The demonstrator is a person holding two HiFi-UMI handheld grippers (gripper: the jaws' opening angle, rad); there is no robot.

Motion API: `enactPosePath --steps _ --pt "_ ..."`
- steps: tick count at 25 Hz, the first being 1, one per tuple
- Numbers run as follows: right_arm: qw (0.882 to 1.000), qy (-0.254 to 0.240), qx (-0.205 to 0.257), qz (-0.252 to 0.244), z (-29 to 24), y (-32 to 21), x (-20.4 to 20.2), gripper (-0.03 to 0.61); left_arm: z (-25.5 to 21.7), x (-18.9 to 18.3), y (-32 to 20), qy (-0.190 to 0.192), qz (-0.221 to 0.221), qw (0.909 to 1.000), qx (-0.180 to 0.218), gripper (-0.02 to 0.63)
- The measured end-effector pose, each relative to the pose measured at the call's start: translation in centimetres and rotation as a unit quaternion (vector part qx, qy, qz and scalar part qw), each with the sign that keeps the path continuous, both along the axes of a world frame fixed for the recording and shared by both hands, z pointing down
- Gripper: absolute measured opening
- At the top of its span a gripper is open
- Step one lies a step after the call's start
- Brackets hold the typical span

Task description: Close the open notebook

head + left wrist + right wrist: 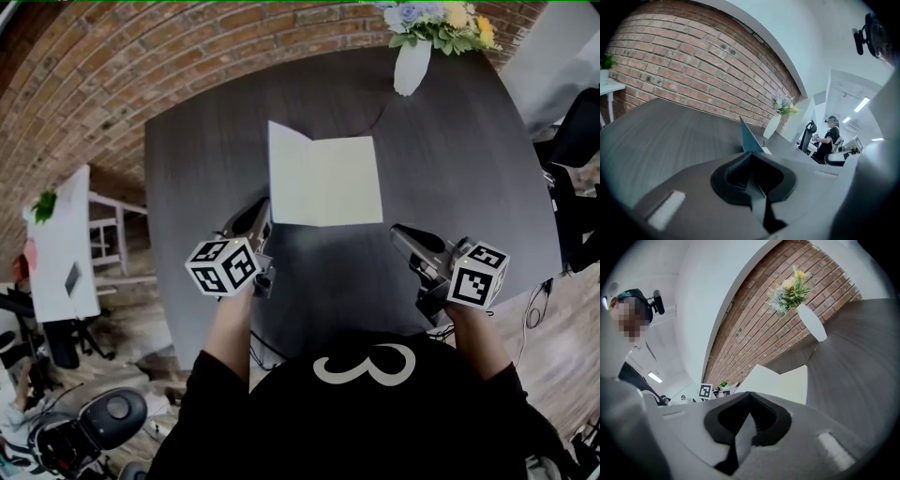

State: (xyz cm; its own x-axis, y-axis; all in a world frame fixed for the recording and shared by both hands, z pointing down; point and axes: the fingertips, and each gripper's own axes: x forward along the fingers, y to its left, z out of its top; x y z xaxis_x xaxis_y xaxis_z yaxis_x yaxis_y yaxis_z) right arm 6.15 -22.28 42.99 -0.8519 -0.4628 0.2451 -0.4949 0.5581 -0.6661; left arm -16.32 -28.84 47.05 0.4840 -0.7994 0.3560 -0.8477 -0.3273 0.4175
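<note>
The open notebook (328, 183) lies on the dark table (459, 159), its cream right page flat and its left leaf raised at an angle. My left gripper (261, 216) is shut, its tips close by the notebook's near left corner; in the left gripper view the raised leaf (749, 138) stands just past the closed jaws of that gripper (750, 153), and contact cannot be told. My right gripper (398, 232) is also shut and empty, a little apart from the near right corner. The right gripper view shows the pages (783, 383) beyond the right gripper (749, 394).
A white vase with flowers (411, 66) stands at the table's far edge, behind the notebook. A white side table (61, 244) is on the left and a black chair (572, 141) on the right. A person (829, 140) sits in the background.
</note>
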Motion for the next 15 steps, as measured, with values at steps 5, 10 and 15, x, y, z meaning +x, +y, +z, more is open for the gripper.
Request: enactPosePath --steps 5,10,15 --pt "1.0 -0.001 -0.004 0.004 0.2 0.4 0.2 0.002 -0.7 1.1 -0.1 0.002 0.011 0.9999 0.007 0.014" --pt "1.0 -0.003 -0.007 0.012 0.5 0.7 0.6 0.002 -1.2 2.7 -0.3 -0.007 0.03 0.9994 0.017 0.013" --pt "1.0 -0.003 -0.012 0.021 0.9 0.9 1.2 0.002 -1.8 4.7 -0.9 -0.008 0.051 0.9983 0.026 0.012"
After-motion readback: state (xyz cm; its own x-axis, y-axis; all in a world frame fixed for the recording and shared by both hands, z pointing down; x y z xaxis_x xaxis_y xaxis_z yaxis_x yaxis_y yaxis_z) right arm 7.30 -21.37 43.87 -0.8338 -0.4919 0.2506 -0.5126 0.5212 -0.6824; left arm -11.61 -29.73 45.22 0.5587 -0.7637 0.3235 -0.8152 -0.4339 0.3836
